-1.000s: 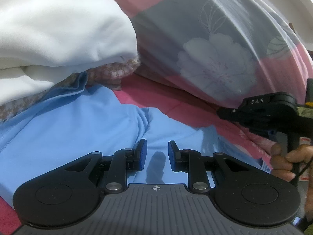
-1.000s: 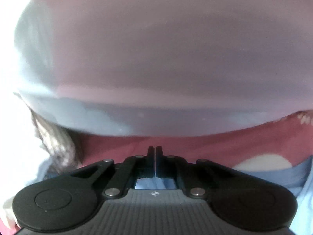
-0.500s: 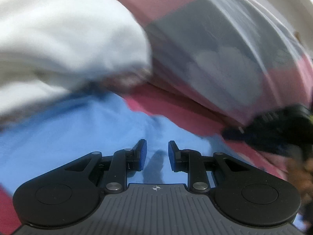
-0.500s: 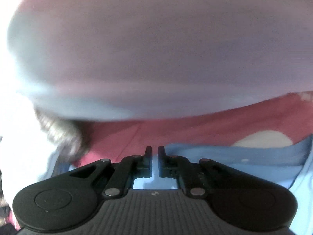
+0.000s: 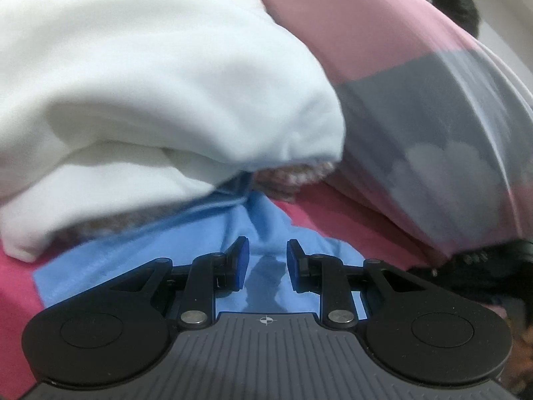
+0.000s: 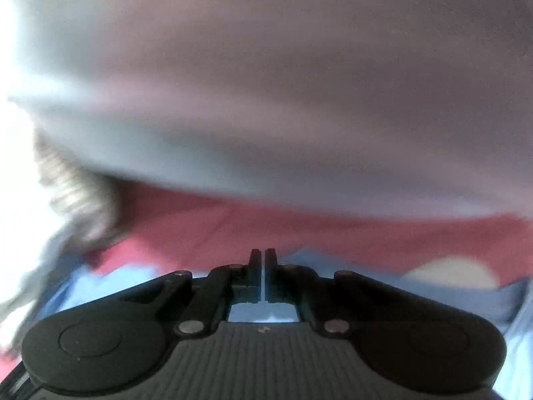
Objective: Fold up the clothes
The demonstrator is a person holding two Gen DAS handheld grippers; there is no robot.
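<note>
Right now my left gripper (image 5: 265, 261) hovers over the blue shirt (image 5: 140, 253), fingers apart, nothing between them. That shirt lies on the pink sheet (image 5: 346, 223), one end tucked under the white bundle (image 5: 150, 100). My right gripper (image 6: 263, 266) has its fingers together, apparently empty. I judge the shirt soft, light, floppy; I'd pinch a free hem clear of the bundle.

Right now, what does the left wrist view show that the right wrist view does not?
Only the left wrist view shows the left tongs, open over the blue garment, and the white garment clearly. Only the right wrist view shows the right tongs from behind, shut with nothing visibly held. Both show blue garment, pink bedsheet and the pink-grey pillow.
</note>
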